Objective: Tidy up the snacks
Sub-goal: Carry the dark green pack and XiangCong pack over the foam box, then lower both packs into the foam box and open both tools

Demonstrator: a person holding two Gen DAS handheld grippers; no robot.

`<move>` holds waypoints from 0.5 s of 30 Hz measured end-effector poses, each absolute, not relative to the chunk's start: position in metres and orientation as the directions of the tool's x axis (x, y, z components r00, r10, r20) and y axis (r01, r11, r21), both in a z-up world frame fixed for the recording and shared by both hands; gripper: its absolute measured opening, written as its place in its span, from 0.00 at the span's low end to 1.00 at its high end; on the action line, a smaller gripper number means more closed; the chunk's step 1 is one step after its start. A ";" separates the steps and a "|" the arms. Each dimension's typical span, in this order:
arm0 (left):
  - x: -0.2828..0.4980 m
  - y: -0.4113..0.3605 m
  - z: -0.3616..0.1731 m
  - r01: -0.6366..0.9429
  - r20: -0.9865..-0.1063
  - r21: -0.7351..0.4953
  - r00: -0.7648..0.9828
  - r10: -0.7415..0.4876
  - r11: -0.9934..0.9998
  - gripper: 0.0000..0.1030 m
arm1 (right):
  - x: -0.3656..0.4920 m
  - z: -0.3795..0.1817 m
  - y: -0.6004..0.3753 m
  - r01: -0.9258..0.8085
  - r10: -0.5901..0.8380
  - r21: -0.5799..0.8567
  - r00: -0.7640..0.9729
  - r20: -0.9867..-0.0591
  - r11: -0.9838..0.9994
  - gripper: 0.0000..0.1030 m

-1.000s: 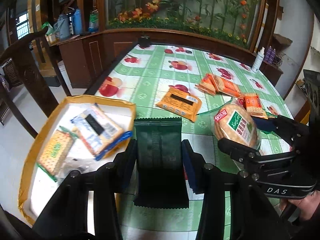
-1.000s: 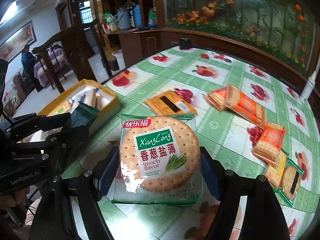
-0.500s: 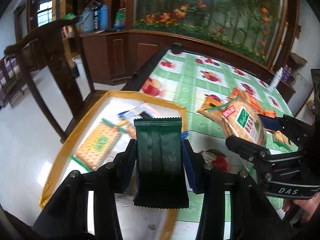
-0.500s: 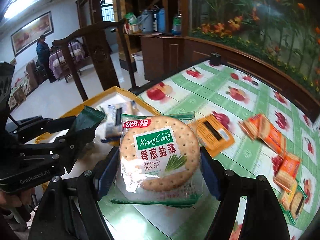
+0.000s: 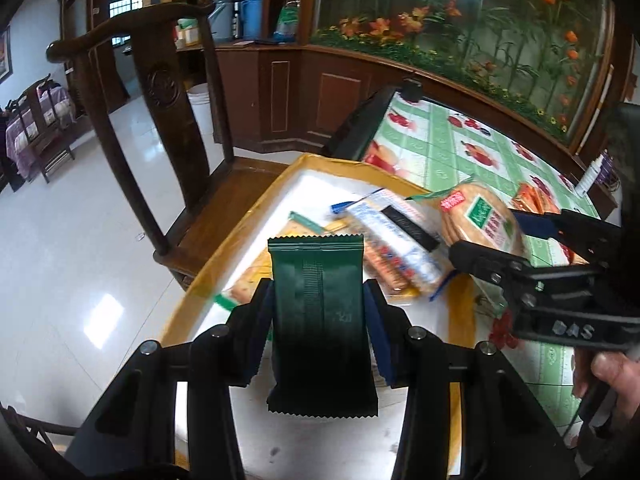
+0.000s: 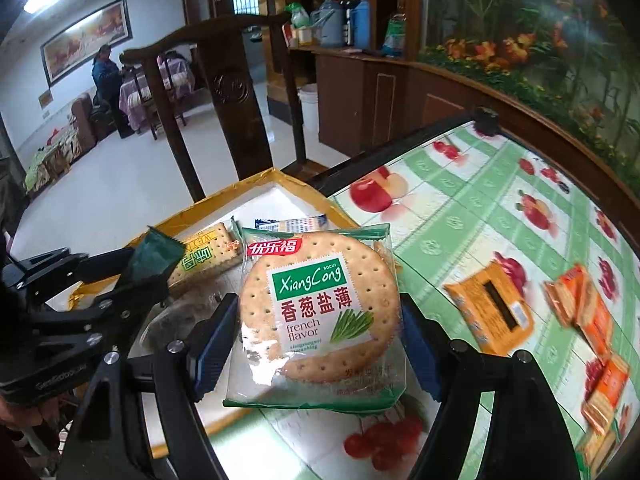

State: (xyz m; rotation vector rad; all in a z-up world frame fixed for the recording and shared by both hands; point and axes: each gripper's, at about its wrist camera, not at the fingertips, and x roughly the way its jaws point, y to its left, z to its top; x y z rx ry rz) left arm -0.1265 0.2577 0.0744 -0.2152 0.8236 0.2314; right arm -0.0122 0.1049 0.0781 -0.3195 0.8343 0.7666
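Both grippers have swung from table to tray [image 5: 256,216] — left gripper [image 5: 318,304] clamps green packet [image 5: 320,300], right gripper [image 6: 320,320] clamps cracker pack [image 6: 320,308]; prob. drop-off next.

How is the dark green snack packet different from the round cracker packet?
The dark green foil packet is plain, narrow and rectangular, and hides its contents; the clear round cracker packet is wider, printed with words, and shows its biscuits. The green one is in the left hand-held gripper, the cracker packet in the right hand-held gripper. Both are gripped by their sides.

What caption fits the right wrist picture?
Right claw grips a XiangCong cracker pack beside the yellow-rimmed snack box.
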 end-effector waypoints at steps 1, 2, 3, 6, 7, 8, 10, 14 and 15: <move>-0.127 0.260 0.074 -0.289 -0.745 -0.096 0.655 0.124 0.953 0.45 | -0.009 0.075 0.110 -0.721 0.483 0.042 0.418 -0.769 0.692 0.75; -0.127 0.261 0.073 -0.293 -0.746 -0.093 0.654 0.128 0.952 0.45 | -0.007 0.072 0.114 -0.723 0.484 0.048 0.409 -0.774 0.689 0.75; -0.127 0.264 0.072 -0.297 -0.747 -0.092 0.651 0.131 0.950 0.45 | -0.006 0.069 0.119 -0.727 0.485 0.053 0.400 -0.778 0.685 0.75; -0.129 0.273 0.068 -0.309 -0.752 -0.092 0.644 0.137 0.947 0.45 | -0.009 0.066 0.129 -0.740 0.486 0.055 0.382 -0.786 0.670 0.75; -0.129 0.274 0.067 -0.311 -0.753 -0.091 0.643 0.139 0.946 0.45 | -0.010 0.064 0.132 -0.744 0.486 0.054 0.378 -0.788 0.666 0.75; -0.130 0.276 0.065 -0.314 -0.755 -0.091 0.641 0.140 0.945 0.45 | -0.012 0.063 0.136 -0.749 0.487 0.053 0.373 -0.790 0.660 0.75; -0.130 0.280 0.063 -0.322 -0.758 -0.088 0.635 0.146 0.943 0.45 | -0.015 0.062 0.143 -0.758 0.487 0.046 0.370 -0.791 0.651 0.75; -0.131 0.285 0.058 -0.334 -0.768 -0.079 0.622 0.156 0.939 0.45 | -0.021 0.061 0.159 -0.776 0.482 0.027 0.364 -0.797 0.631 0.75; -0.131 0.284 0.057 -0.334 -0.771 -0.074 0.617 0.159 0.940 0.45 | -0.021 0.059 0.162 -0.778 0.474 0.013 0.369 -0.799 0.628 0.75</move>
